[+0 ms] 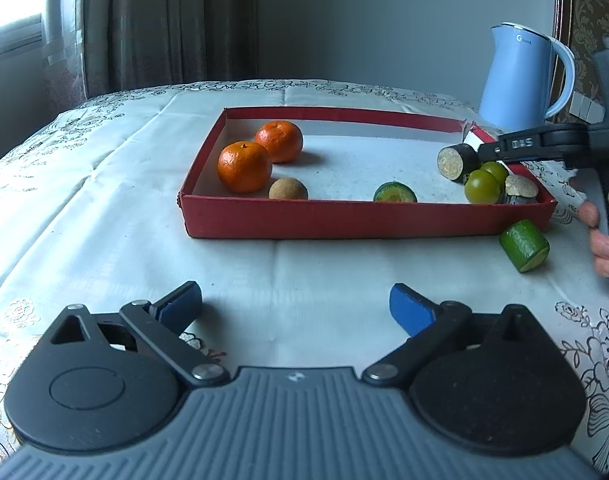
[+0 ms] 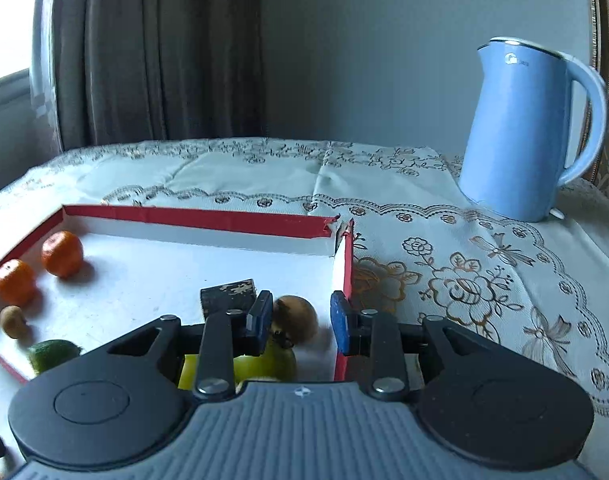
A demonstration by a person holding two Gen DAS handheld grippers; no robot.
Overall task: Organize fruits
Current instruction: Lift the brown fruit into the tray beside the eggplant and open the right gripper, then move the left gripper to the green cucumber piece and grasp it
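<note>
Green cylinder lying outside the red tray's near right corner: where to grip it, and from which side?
Grip the green cylinder mid-length across its curved flanks, coming from above. It lies on its side on the tablecloth, cut end toward the camera and far end close to the red tray wall, so an end-to-end pinch probably lacks room.

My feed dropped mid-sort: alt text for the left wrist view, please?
A red tray holds two oranges and several smaller fruit pieces; the right hand-held gripper reaches into its right end. One green piece lies outside on the tablecloth.
</note>
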